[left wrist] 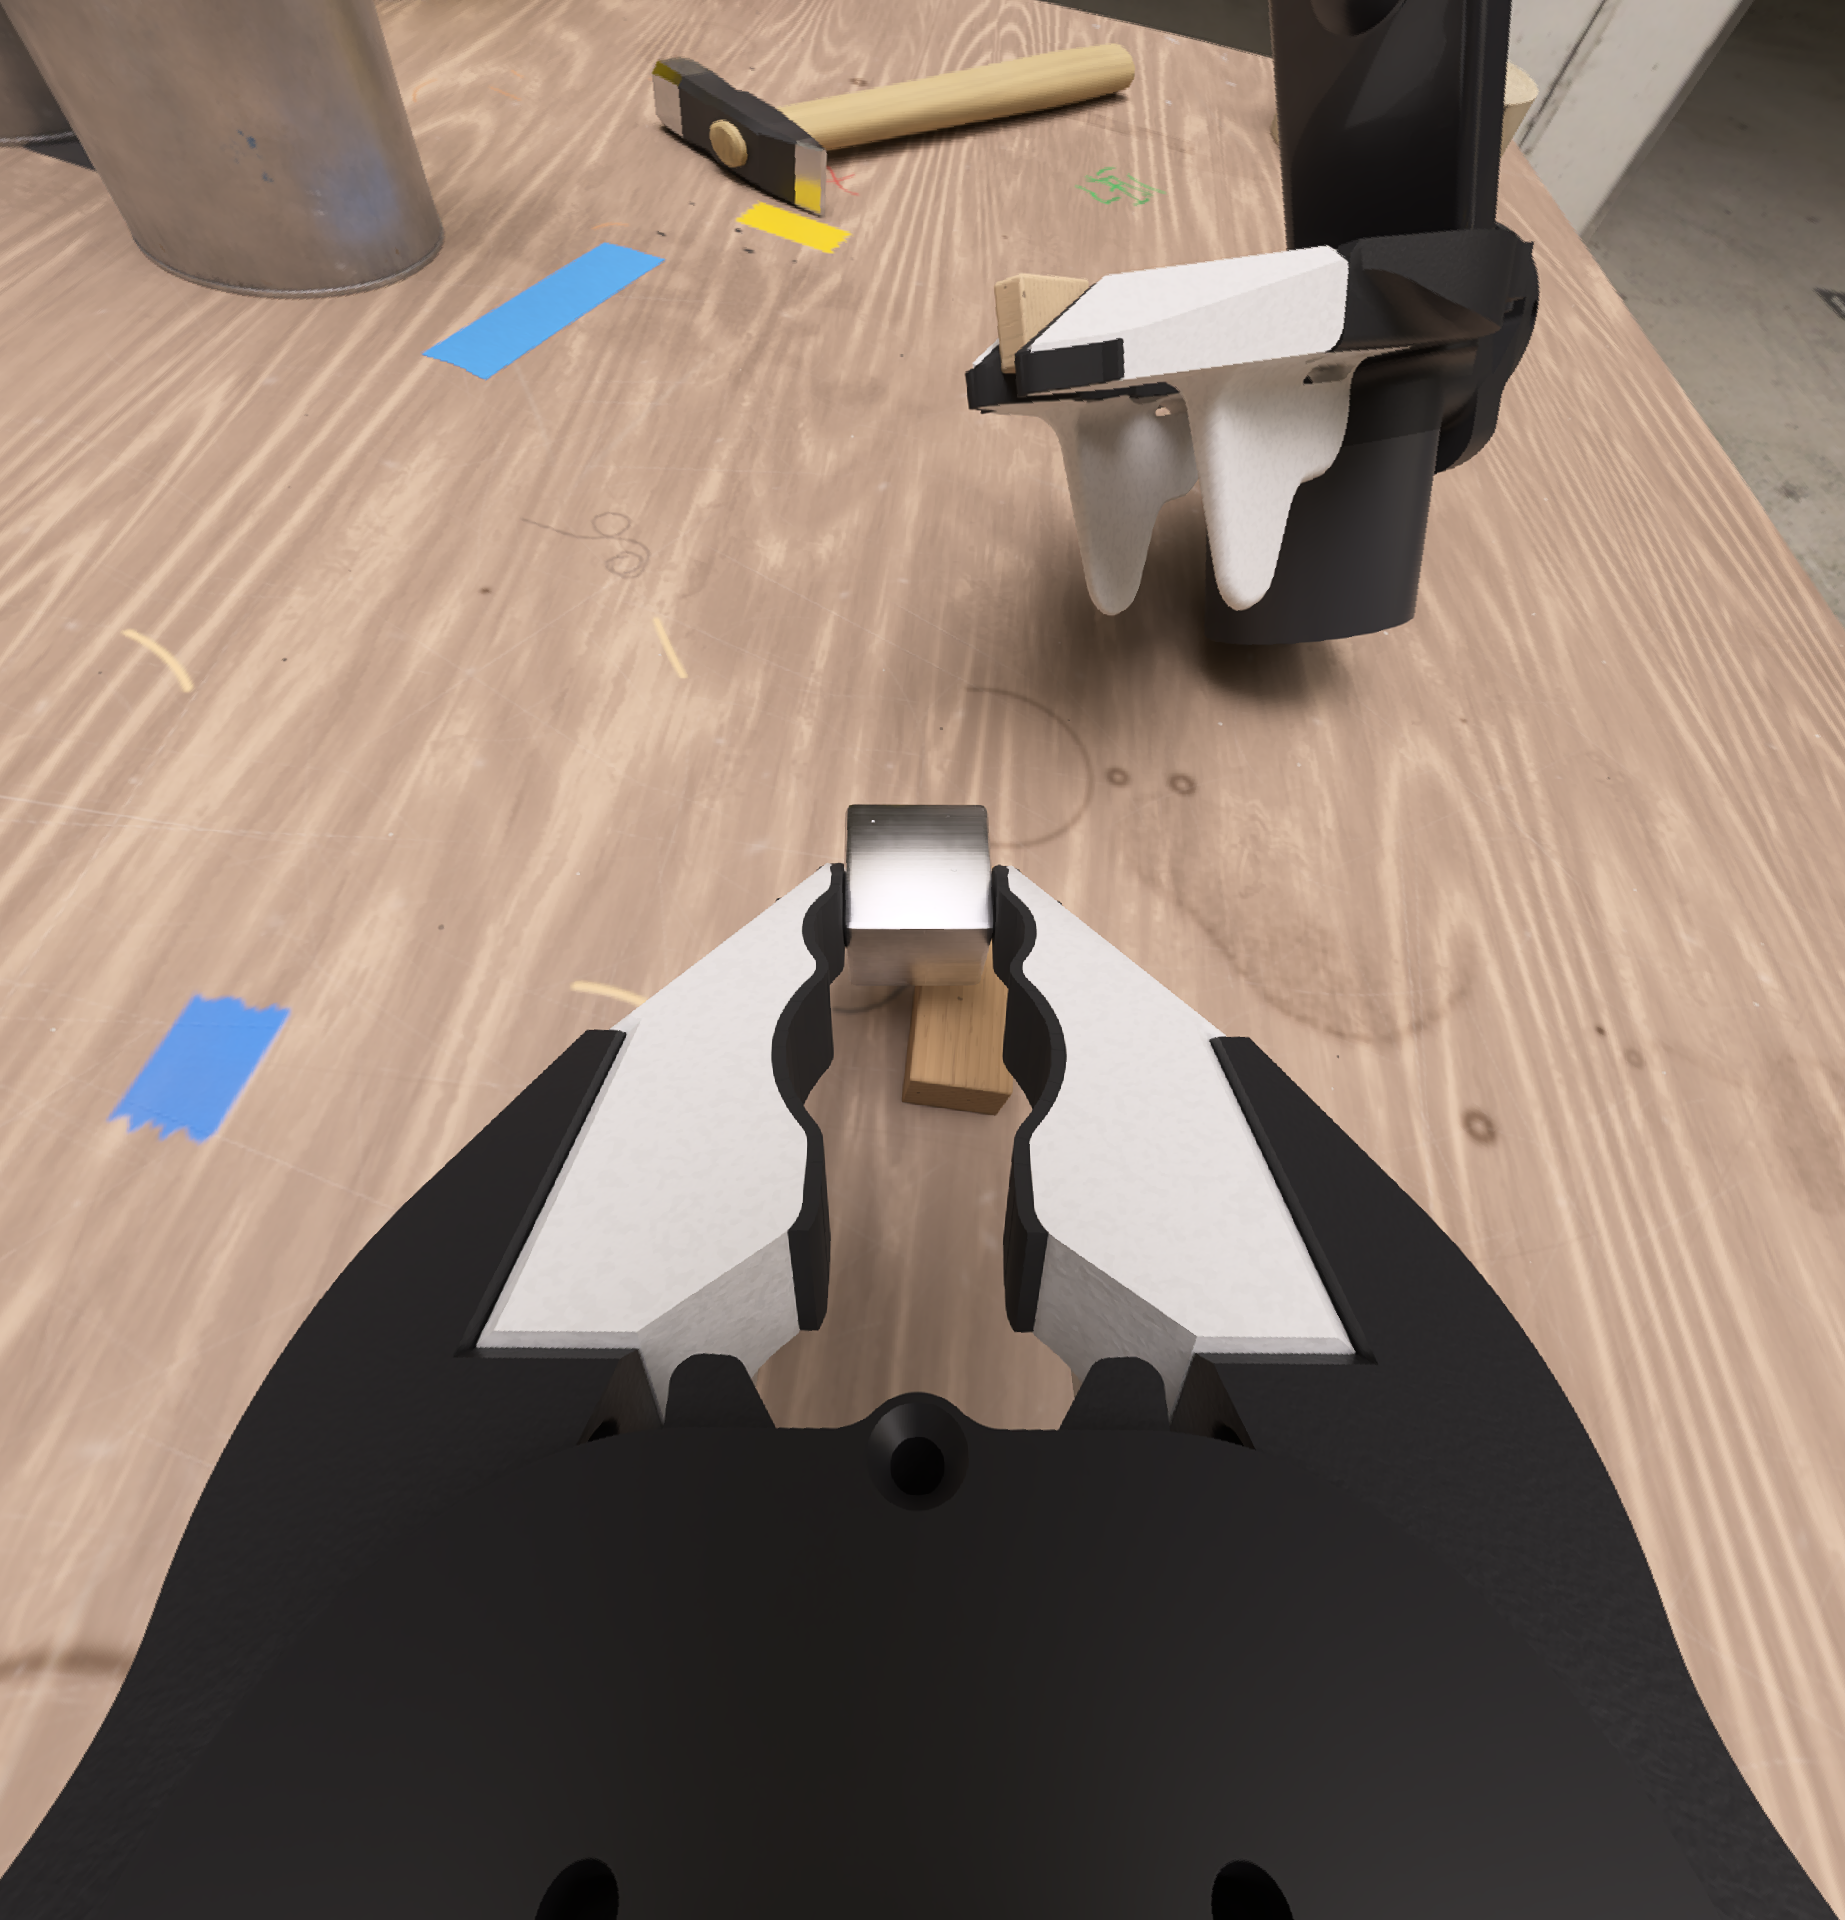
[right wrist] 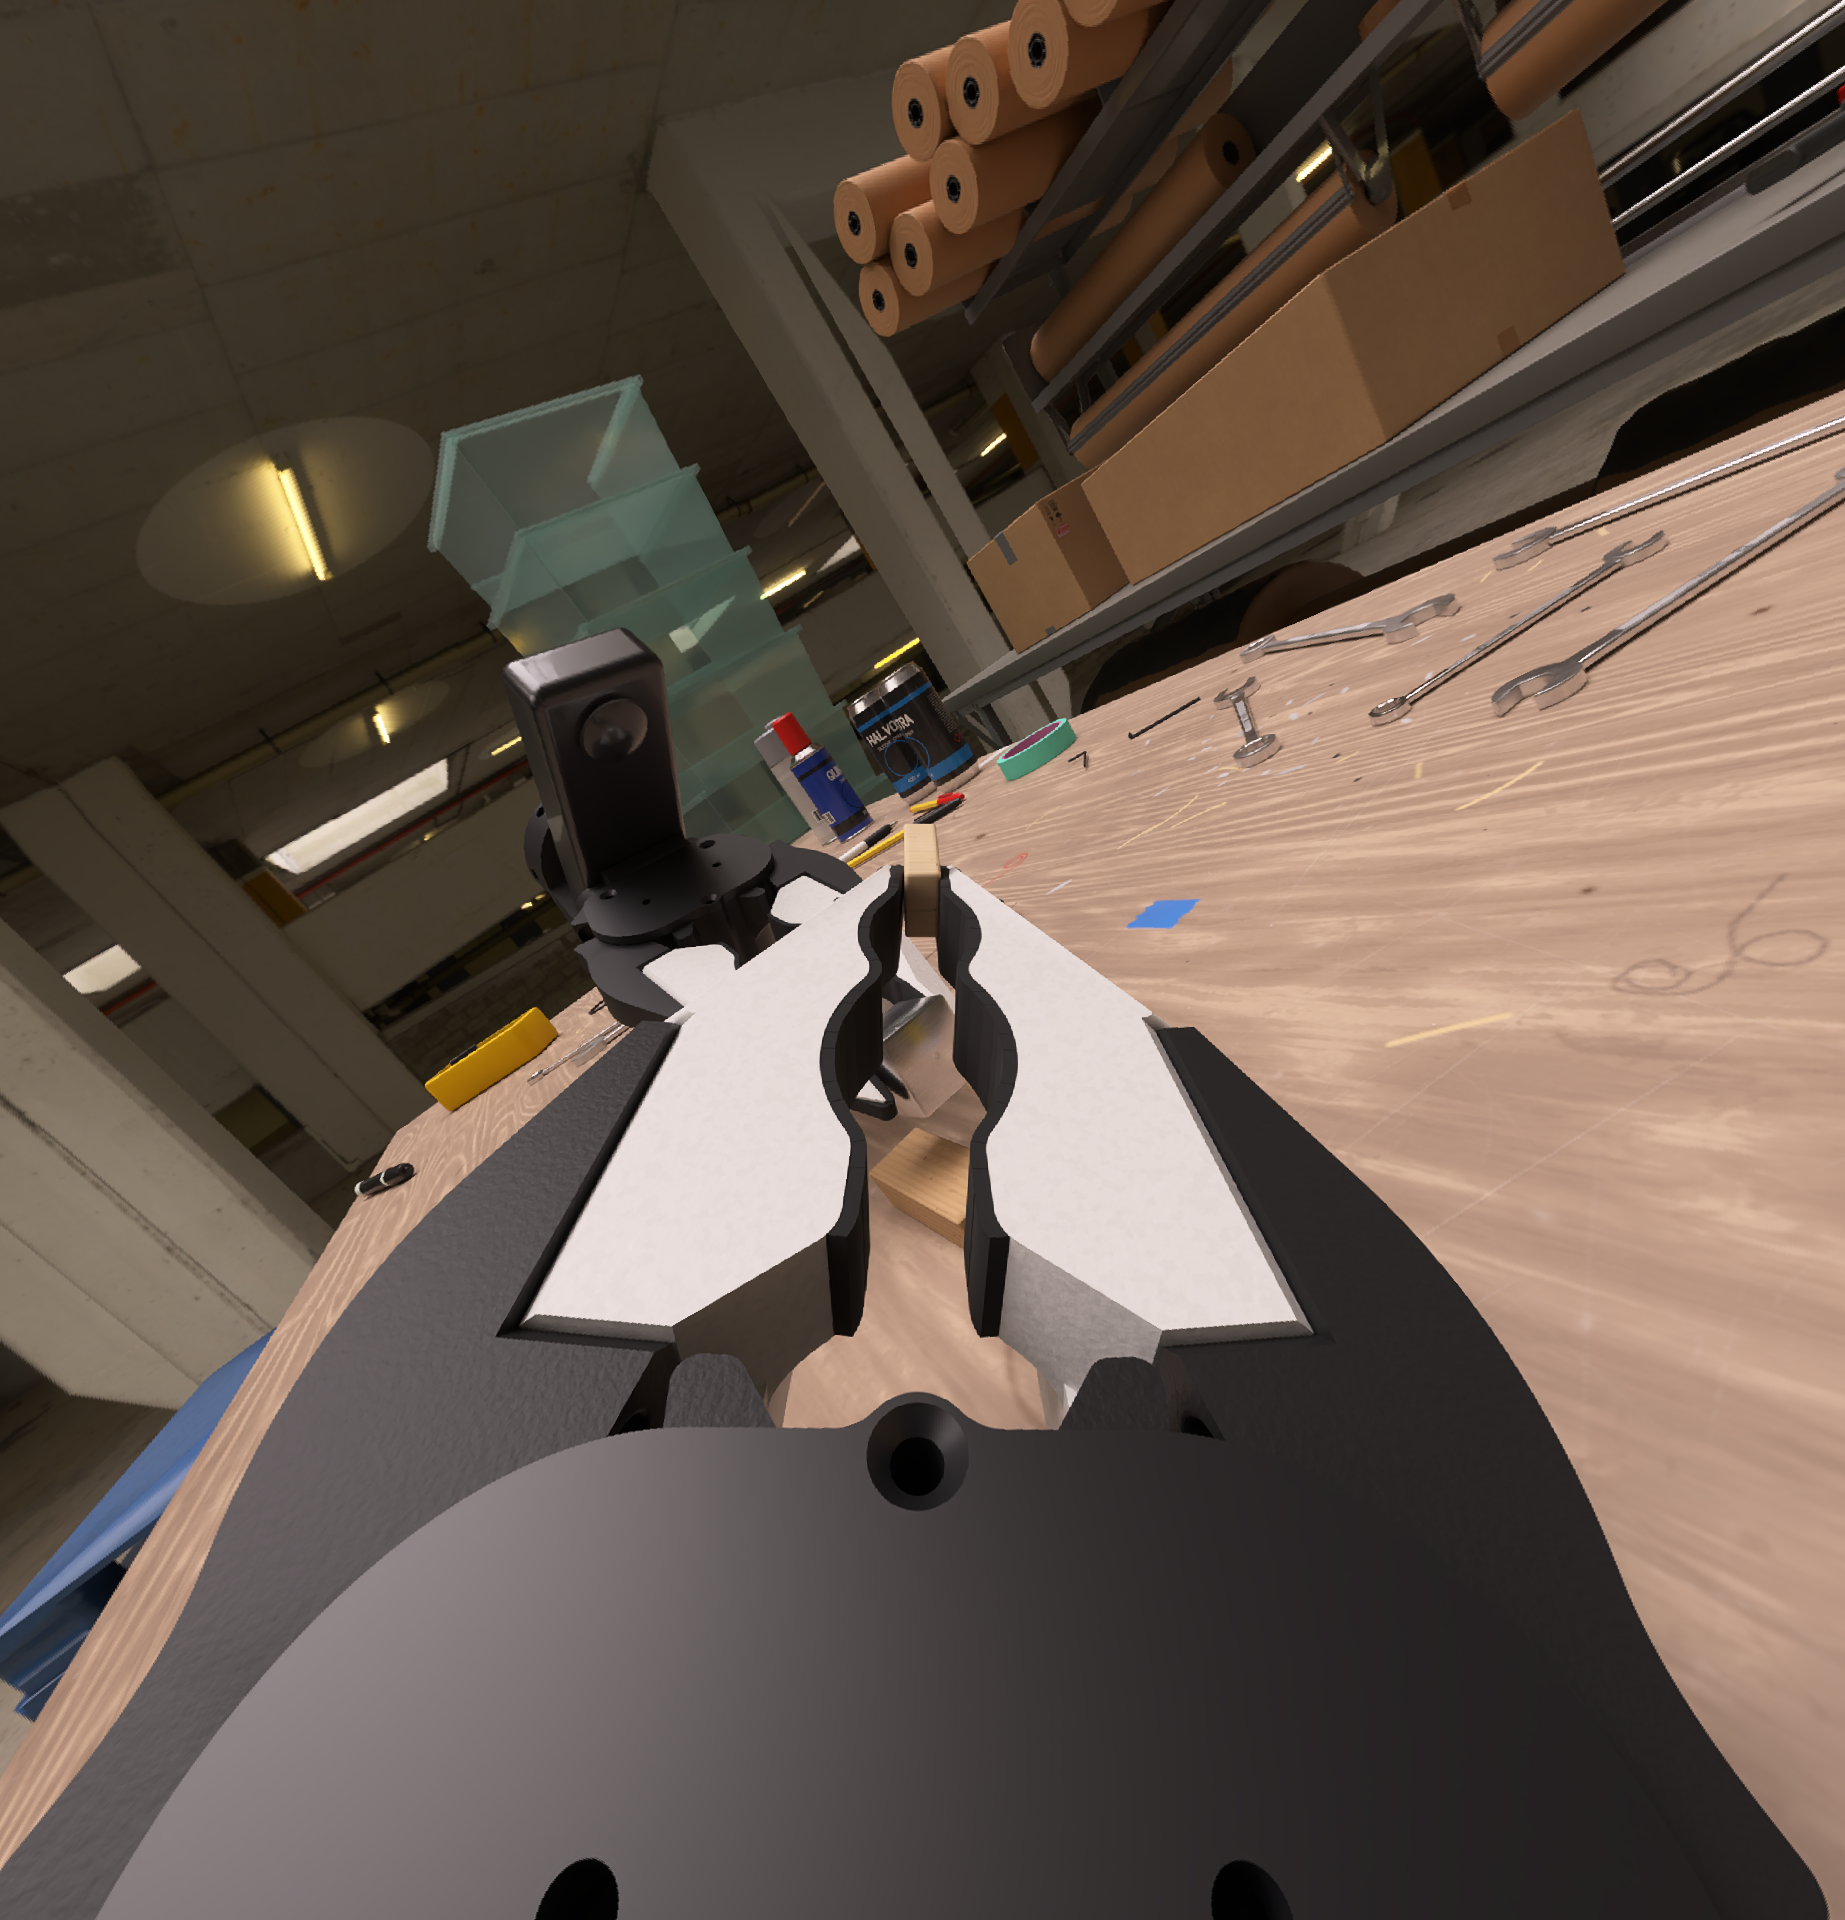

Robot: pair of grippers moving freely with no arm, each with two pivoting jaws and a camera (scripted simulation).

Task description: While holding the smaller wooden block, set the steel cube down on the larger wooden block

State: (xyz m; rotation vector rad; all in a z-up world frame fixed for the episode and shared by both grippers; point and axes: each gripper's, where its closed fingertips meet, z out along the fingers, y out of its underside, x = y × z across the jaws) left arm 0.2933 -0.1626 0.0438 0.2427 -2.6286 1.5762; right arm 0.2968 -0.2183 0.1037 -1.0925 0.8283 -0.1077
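1. Your left gripper [left wrist: 918, 899] was clamped on the steel cube [left wrist: 916, 871], pinching it at its fingertips above the wooden table [left wrist: 378, 831].
2. The larger wooden block [left wrist: 957, 1049] lay flat on the table just under the cube — whether they touched I could not tell.
3. Your right gripper [right wrist: 920, 902] was closed on the smaller wooden block [right wrist: 921, 878], raised off the table, well apart to the right.
4. Farther off lay a hammer [left wrist: 856, 114] and blue tape strips [left wrist: 544, 310].

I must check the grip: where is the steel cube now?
In the left wrist view, the steel cube sits clamped at the tips of the left gripper, above the larger wooden block.
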